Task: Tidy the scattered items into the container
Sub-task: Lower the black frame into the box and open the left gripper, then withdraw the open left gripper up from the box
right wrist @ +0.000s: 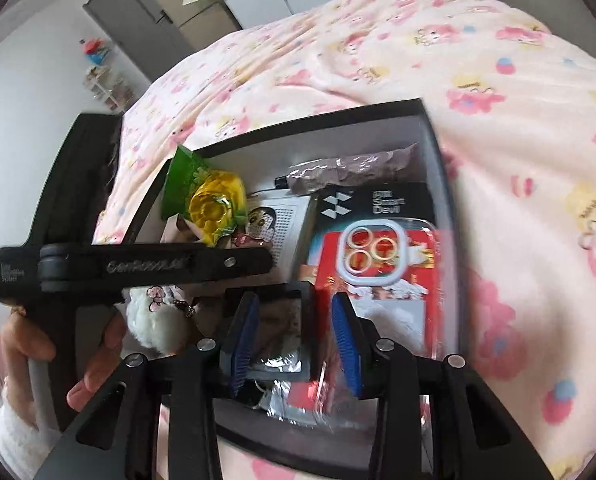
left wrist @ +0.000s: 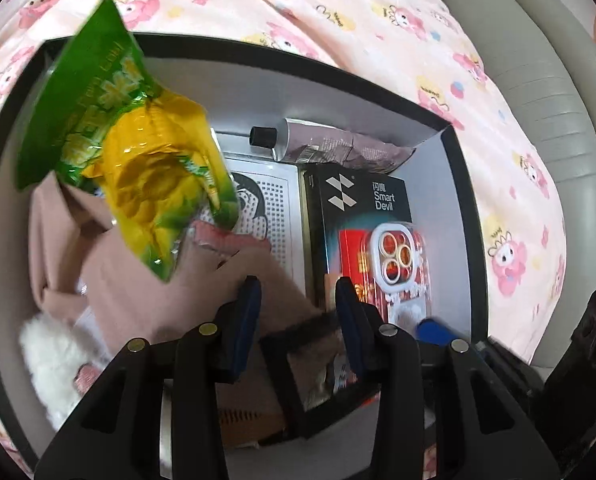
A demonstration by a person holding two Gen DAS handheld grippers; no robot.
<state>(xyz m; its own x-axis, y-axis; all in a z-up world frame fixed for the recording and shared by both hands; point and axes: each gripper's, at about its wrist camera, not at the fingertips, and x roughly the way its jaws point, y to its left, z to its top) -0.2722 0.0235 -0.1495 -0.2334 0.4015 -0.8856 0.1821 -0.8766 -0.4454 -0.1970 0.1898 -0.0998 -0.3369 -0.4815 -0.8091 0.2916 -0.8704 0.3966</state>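
A black box with white inside walls [left wrist: 438, 118] [right wrist: 438, 148] lies on a pink patterned bedspread. Inside it are a green and yellow snack bag [left wrist: 138, 160] [right wrist: 214, 200], a black Smart Devil phone-case box [left wrist: 370, 232] [right wrist: 382, 248], a squeezed tube with a black cap [left wrist: 318, 142] [right wrist: 338, 172], a white perforated card [left wrist: 274, 208], pink cloth [left wrist: 110, 280], a white fluffy item [left wrist: 54, 364] [right wrist: 154, 320] and a small black frame [left wrist: 314, 368] [right wrist: 282, 320]. My left gripper [left wrist: 298, 320] is open and empty above the box. My right gripper [right wrist: 294, 340] is open and empty above the frame.
The bedspread [left wrist: 338, 12] [right wrist: 518, 120] surrounds the box. The left gripper's body [right wrist: 138, 268] and the hand holding it cross the left side of the right wrist view. A grey padded bed edge [left wrist: 538, 92] lies at the right. Cabinets [right wrist: 154, 16] stand far behind.
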